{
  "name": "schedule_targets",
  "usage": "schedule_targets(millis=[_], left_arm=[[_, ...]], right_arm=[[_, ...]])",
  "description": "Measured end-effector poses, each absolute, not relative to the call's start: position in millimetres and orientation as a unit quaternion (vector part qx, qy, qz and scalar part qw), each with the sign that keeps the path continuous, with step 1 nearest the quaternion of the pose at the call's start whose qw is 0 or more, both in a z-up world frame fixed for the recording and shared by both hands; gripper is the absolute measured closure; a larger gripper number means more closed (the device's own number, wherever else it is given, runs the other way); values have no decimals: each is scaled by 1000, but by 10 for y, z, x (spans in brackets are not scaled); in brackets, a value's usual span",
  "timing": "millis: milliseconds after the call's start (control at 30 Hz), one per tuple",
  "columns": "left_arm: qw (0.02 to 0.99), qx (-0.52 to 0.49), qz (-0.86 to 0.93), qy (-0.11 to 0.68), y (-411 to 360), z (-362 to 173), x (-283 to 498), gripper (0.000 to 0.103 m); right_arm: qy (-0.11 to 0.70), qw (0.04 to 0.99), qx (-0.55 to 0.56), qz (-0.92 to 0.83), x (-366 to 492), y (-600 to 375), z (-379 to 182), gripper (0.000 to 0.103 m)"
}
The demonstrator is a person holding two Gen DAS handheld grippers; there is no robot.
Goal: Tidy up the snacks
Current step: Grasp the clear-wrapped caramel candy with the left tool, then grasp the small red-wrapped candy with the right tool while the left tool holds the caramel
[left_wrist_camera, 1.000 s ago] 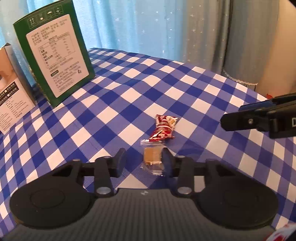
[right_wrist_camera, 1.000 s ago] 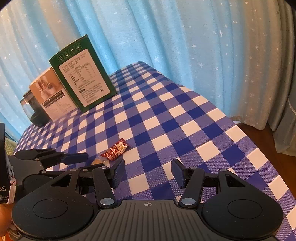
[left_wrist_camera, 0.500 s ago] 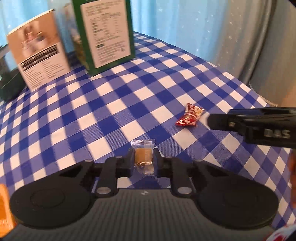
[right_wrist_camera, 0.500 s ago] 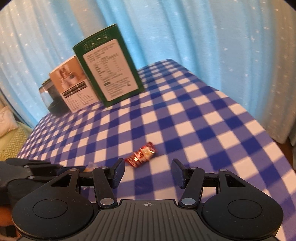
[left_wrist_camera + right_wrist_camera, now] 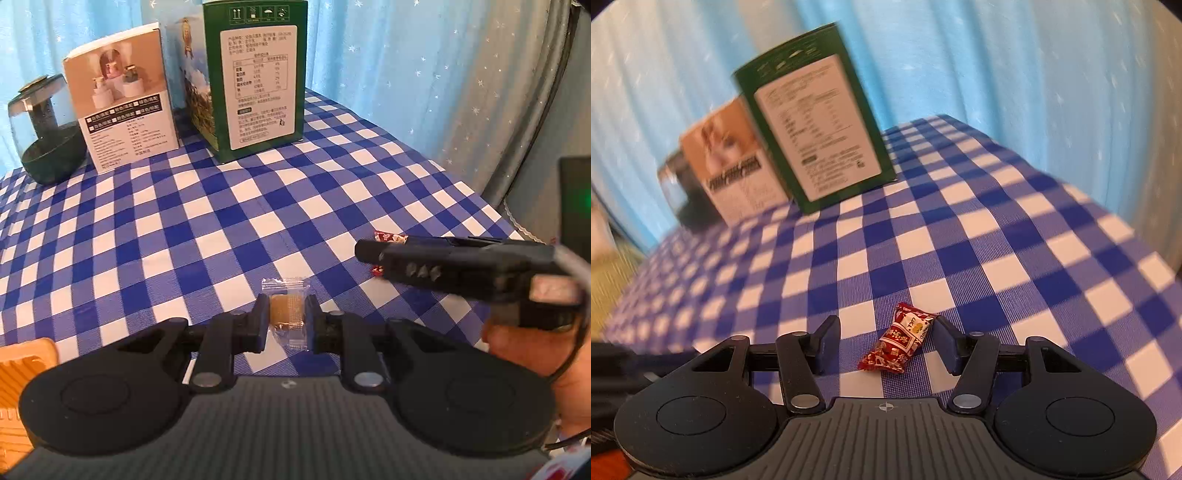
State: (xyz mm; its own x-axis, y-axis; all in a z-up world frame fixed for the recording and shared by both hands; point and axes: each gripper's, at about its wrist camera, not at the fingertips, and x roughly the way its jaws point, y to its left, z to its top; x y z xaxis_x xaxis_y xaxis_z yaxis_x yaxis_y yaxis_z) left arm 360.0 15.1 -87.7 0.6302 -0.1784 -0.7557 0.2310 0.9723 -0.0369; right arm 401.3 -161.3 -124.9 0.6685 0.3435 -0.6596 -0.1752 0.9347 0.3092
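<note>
Left claw pinches clear-wrapped biscuit; right claw is closing around red candy.

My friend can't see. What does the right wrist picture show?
The right gripper is closing around a red candy lying on a blue-and-white checked tablecloth, not yet squeezing it. Behind stand a green box and a blurry tan box.

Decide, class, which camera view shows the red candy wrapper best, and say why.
The right wrist view: the red candy wrapper lies whole on the checked cloth between the closing right tongs. In the left wrist view those tongs hide most of it.
</note>
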Motion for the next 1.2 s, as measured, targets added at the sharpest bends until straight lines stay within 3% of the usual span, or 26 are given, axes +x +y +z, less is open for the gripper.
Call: schedule_targets(millis=[67,167,300,1200], left_arm=[[903,28,-111,415,183,-862,3573,85],[903,21,-107,415,216,-847,3522,85],[903,15,-105,416,212,-817,3417,85],[924,-62,-66,372,219,-184,1669,85]], right_arm=[[375,916,56,135,3970,-1497,-1263,58],[368,922,2,123,3922,-1432,-1292,78],[375,918,30,125,3872,-1546,-1272,83],[354,913,105,175,1875,-1749,-155,83]])
